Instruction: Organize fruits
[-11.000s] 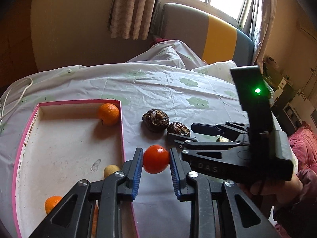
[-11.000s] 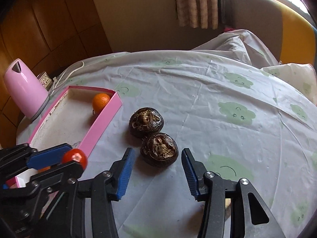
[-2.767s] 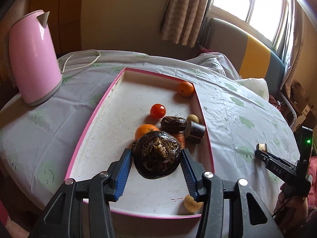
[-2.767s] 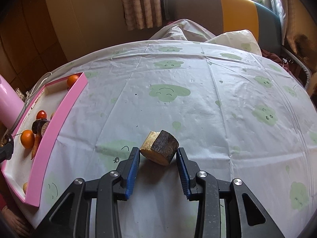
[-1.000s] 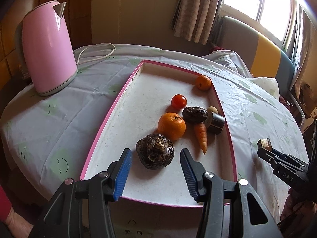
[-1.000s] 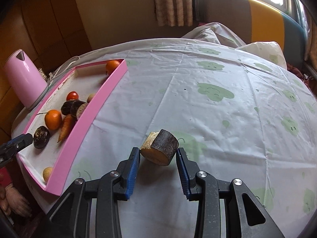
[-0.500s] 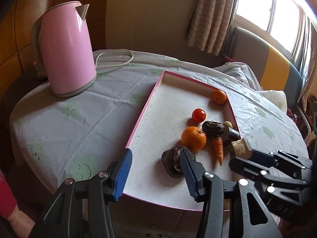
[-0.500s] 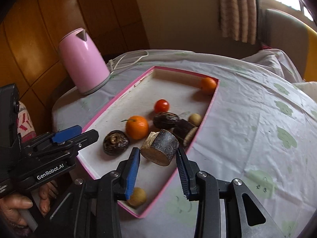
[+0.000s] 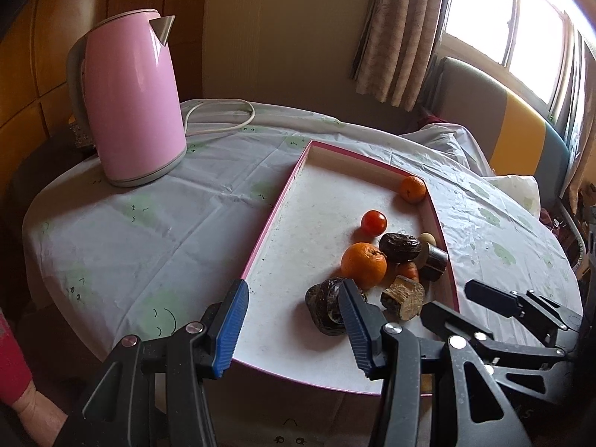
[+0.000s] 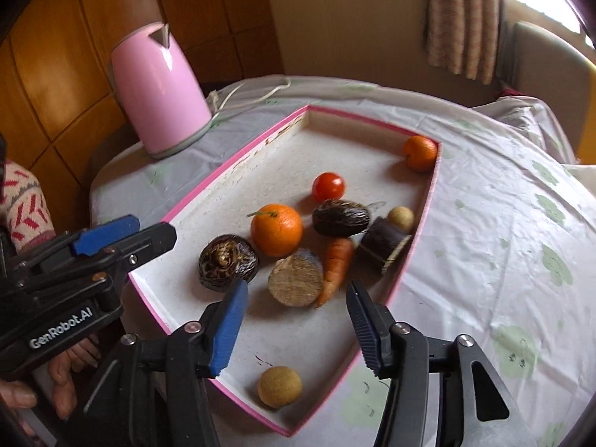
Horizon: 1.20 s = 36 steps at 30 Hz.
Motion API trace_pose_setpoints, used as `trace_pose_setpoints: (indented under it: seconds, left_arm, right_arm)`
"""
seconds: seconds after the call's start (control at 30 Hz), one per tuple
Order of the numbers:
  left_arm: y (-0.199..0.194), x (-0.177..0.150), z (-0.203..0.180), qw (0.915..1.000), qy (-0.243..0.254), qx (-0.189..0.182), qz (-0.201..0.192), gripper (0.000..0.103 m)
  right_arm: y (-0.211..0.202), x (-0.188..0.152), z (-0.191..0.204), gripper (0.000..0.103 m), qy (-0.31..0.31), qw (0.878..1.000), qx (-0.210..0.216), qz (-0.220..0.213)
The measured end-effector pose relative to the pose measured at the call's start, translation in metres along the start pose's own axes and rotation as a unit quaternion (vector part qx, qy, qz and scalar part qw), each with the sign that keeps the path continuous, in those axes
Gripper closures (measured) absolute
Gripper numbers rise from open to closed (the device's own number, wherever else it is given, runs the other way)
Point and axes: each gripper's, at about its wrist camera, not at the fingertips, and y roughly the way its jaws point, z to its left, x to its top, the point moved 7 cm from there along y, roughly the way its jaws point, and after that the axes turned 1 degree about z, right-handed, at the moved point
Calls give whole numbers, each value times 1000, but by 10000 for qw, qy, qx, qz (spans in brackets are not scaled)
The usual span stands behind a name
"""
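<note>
A pink-rimmed tray (image 10: 231, 165) (image 9: 272, 216) holds several fruits and vegetables. A cut brown chunk (image 10: 295, 280) (image 9: 403, 297) lies in it beside a carrot (image 10: 337, 260) and a large orange (image 10: 276, 229) (image 9: 363, 265). A dark round fruit (image 10: 227, 262) (image 9: 326, 311) sits left of the chunk. My right gripper (image 10: 294, 326) is open and empty, just behind the chunk over the tray. My left gripper (image 9: 290, 326) is open and empty at the tray's near edge; it also shows in the right wrist view (image 10: 123, 234).
A pink kettle (image 9: 130, 100) (image 10: 160, 89) with a white cord stands left of the tray. Also in the tray: a tomato (image 10: 327, 186), a small orange (image 10: 420, 152), a dark oval fruit (image 10: 341, 218), a dark cut piece (image 10: 383, 242), and a tan ball (image 10: 279, 386).
My right gripper has opened and let the cut chunk go; it now lies in the tray by the carrot. My left gripper has drawn back a little from the dark round fruit.
</note>
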Motion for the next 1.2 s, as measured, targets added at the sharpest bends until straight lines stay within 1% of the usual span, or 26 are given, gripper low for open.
trace_pose_setpoints:
  seconds: [0.1,0.2,0.3,0.37,0.4,0.47,0.53,0.63,0.73,0.87,1.0,1.2]
  left_arm:
    - [-5,-1,-6,9999,55,-29,-92,52]
    - [-10,-3,-13,9998,100,-46,-162,52]
    - [-15,-8,-19,9996,149,-129,-190,51]
    - [-17,-9,-22,9995,214,-93,-215,46]
    - [-18,-9,-24,9993,260,-82,-240,40]
    - [-22,-8,-26,9991,274,-79,-324,38]
    - [-25,-7,-27,9989,285,-40,-378,32]
    - [-26,-6,-27,9988,269,65,-401,28]
    - [-27,-6,-27,9984,305,218,-420,28]
    - [-29,-6,-26,9982,273,228,-479,28]
    - [-31,-6,-25,9972,301,374,-577,28]
    - [-28,-7,-20,9978,190,403,-482,28]
  right_arm:
    - [-19,-2,-11,25,312,9980,-430,-335]
    - [-32,-10,-21,18,612,9933,-824,-528]
    - [-35,-21,-28,17,777,9892,-1126,-528]
    - [-36,-28,-33,17,831,9876,-1254,-455]
    - [-36,-29,-35,17,854,9873,-1269,-430]
    - [-38,-30,-38,17,869,9868,-1294,-439]
    - [-40,-31,-39,17,867,9864,-1313,-470]
    - [-42,-30,-37,17,856,9867,-1291,-493]
    - [-41,-31,-34,16,834,9872,-1276,-479]
    - [-40,-32,-33,16,835,9875,-1259,-458]
    - [-41,-33,-32,16,791,9878,-1257,-470]
    - [-42,-34,-29,16,758,9881,-1244,-484]
